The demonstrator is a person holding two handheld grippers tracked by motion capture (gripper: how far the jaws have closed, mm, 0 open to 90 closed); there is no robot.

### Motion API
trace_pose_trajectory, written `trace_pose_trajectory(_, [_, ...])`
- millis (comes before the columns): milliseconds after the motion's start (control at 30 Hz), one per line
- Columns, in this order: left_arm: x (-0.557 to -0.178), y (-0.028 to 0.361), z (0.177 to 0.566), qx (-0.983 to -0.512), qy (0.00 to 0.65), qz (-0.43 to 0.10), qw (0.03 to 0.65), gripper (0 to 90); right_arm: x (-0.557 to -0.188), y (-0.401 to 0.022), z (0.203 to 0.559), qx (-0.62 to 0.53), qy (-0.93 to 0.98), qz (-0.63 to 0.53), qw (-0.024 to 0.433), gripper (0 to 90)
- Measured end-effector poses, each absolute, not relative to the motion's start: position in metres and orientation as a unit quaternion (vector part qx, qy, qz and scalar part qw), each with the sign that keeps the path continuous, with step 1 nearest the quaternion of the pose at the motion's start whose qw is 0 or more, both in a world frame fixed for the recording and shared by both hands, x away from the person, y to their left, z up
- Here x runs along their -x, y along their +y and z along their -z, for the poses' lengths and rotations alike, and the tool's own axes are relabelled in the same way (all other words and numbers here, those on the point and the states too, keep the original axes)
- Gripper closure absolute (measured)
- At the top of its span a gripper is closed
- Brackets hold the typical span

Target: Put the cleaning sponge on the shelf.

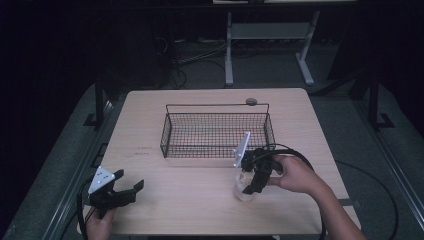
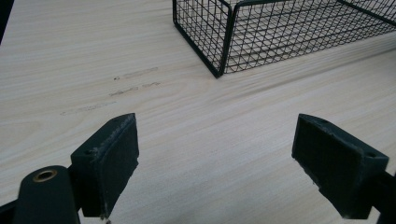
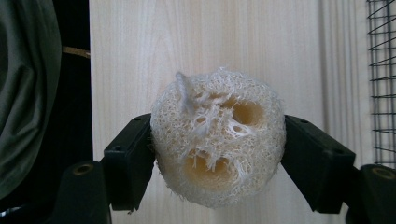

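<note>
Loofah chunk [image 3: 217, 140] is clamped between the jaws of the right tongs [image 1: 254, 181], lower right of centre in the high view, down at the surface [image 1: 190, 200]. What matters next, I'd guess: the wire basket [image 1: 216, 131] sits just above it in frame, so the right hand's nearest. Left tongs [image 1: 126, 190] gape wide, holding nothing, at lower left.

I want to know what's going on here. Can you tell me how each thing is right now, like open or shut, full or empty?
Left gripper: open, holding nothing, over bare table.
Right gripper: shut on the loofah sponge.
Loofah sponge: clamped between the right gripper's jaws, near the basket.
Wire basket: upright on the table, empty.
Table: faint marks by the basket's corner.
</note>
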State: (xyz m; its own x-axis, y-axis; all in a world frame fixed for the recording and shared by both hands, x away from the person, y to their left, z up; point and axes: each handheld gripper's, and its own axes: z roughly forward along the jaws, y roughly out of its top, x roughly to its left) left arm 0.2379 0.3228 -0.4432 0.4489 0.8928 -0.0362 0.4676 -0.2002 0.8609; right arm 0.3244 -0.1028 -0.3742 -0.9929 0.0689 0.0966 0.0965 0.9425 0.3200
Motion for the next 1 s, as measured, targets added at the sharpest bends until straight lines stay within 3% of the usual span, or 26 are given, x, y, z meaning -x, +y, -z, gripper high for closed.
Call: trace_pose_trajectory(1000, [-0.239,0.324,0.443,-0.734,0.463,-0.246,0.431,13.9,-0.360,-0.095,0.332,0.038,-0.985,0.166,0.026,28.4])
